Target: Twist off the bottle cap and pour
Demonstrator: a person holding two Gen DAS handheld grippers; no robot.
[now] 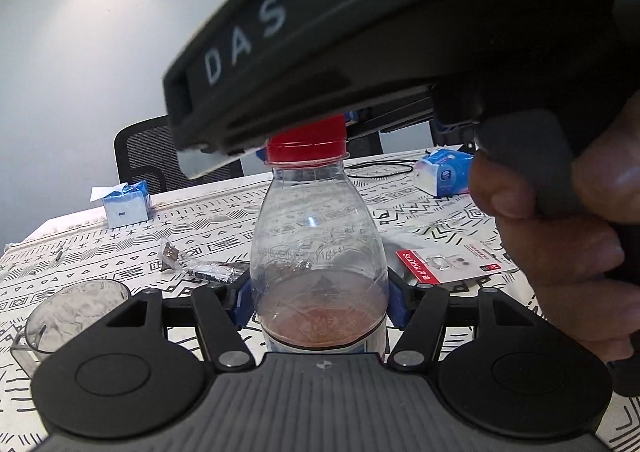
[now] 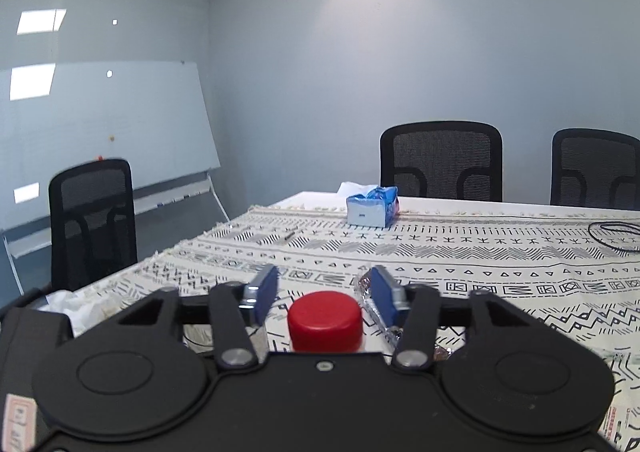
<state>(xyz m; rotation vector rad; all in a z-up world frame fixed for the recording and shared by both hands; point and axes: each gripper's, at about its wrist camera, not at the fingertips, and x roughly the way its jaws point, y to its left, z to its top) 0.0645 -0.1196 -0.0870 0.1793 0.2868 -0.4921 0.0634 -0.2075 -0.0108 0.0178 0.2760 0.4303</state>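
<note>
Left gripper is clamped on the bottle, its blue pads pressed to either side of the lower body. The bottle stands upright on the patterned tablecloth, with a little brownish liquid at its bottom.

Right gripper, held by a hand, reaches over the bottle's top. Its jaws stand open around the red cap; a narrow gap shows on each side, so the pads do not touch it. The cap is on the bottle's neck.

Just left of the bottle sits a clear cup. Behind the bottle to the left lies a crumpled wrapper, and to the right a memory-card pack. Farther behind the bottle are a tissue box on the left, a tissue pack on the right and a black cable. Beyond the table stand mesh chairs and a whiteboard.
</note>
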